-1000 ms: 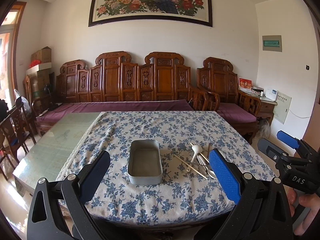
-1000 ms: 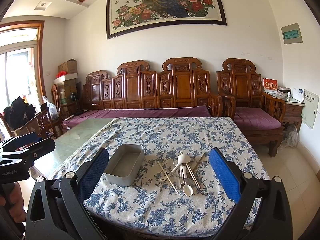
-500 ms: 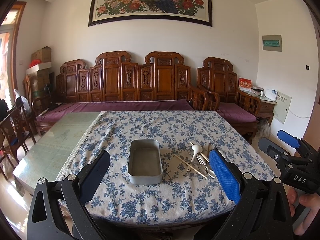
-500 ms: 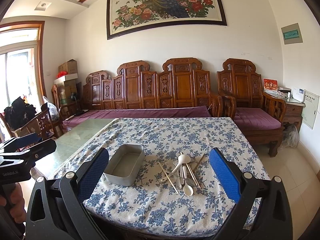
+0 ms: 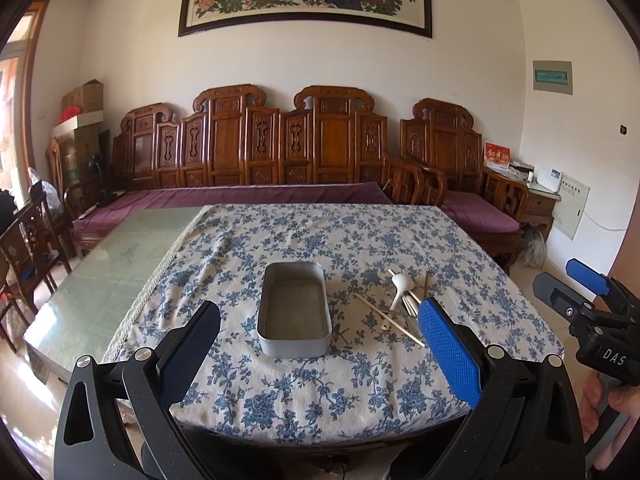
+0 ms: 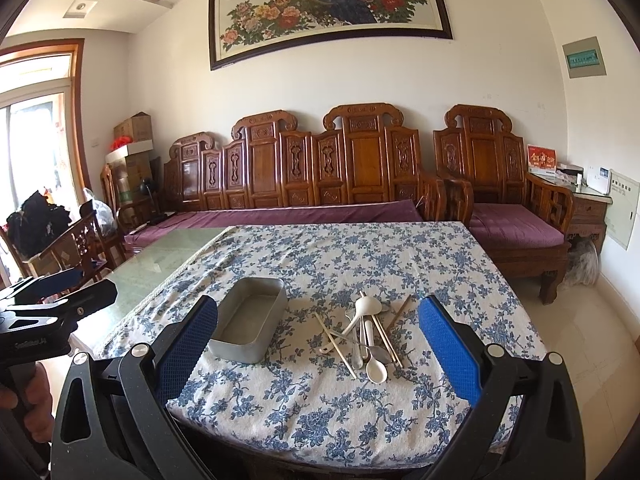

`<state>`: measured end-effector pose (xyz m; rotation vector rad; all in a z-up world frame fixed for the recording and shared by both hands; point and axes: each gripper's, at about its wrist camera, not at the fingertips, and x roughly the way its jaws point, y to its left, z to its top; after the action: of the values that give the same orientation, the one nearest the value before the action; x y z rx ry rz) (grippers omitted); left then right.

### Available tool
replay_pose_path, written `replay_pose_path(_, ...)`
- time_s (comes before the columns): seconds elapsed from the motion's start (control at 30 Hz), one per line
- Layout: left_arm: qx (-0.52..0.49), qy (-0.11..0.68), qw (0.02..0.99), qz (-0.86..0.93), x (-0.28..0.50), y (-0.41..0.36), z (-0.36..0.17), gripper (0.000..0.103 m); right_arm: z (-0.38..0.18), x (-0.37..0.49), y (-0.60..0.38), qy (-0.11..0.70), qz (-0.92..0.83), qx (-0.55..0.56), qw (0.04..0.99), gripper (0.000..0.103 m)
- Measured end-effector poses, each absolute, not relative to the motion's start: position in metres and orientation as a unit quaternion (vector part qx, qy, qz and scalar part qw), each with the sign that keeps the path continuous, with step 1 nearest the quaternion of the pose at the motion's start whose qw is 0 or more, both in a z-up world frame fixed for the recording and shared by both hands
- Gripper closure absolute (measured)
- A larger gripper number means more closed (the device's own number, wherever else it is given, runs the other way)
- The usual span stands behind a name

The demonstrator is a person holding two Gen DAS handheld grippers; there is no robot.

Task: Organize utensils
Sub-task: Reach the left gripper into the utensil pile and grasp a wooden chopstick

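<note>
An empty grey metal tin (image 5: 294, 314) (image 6: 250, 325) sits on the table near its front edge. To its right lies a pile of utensils (image 6: 366, 330) (image 5: 402, 300): white spoons, metal spoons and wooden chopsticks, crossed over each other. My left gripper (image 5: 318, 354) is open and empty, held back from the table's front edge, in line with the tin. My right gripper (image 6: 318, 354) is open and empty, also short of the table, in line with the pile. Each gripper shows at the edge of the other's view.
The table has a blue-flowered cloth (image 5: 340, 240) on its right part and bare green glass (image 5: 120, 264) on the left. Carved wooden benches with purple cushions (image 5: 248, 196) stand behind it. Wooden chairs (image 5: 28, 248) stand at the left.
Both views have hardly shifted. The tin and the utensils lie as before and both grippers stay open.
</note>
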<state>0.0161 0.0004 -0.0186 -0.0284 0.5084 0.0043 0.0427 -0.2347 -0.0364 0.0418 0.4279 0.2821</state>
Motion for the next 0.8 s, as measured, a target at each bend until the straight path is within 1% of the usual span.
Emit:
replay_pose_path(0.17,-0.01,0.274,0.962,0.0,0.035,0.002,-0.036,0.007,-0.051,0.054,-0.235,0.221,0.148,0.016,0.964,0.002)
replay_pose_path(0.23,-0.009,0.289,0.957,-0.003,0.046,0.002,-0.047,0.007,-0.06,0.061,-0.234,0.229,0.155,0.012,0.961,0.004)
replay_pose_path(0.4,-0.008,0.319,0.948,-0.016,0.07,0.002,-0.071,0.007,-0.082,0.082,-0.233,0.251,0.164,0.011,0.954,0.012)
replay_pose_path(0.5,-0.002,0.328,0.944,-0.028,0.082,-0.003,-0.083,0.007,-0.096,0.098,-0.236,0.267,0.168,0.014,0.949,0.02)
replay_pose_path(0.6,0.0,0.332,0.943,-0.039,0.096,-0.006,-0.09,0.007,-0.113,0.117,-0.239,0.288,0.167,0.015,0.943,0.037)
replay_pose_path(0.73,0.002,0.345,0.937,-0.053,0.115,-0.011,-0.099,0.007,-0.134,0.14,-0.246,0.309,0.167,0.023,0.936,0.042)
replay_pose_path(0.8,0.004,0.352,0.934,-0.064,0.128,-0.014,-0.104,0.007,-0.146,0.154,-0.251,0.32,0.166,0.03,0.932,0.048)
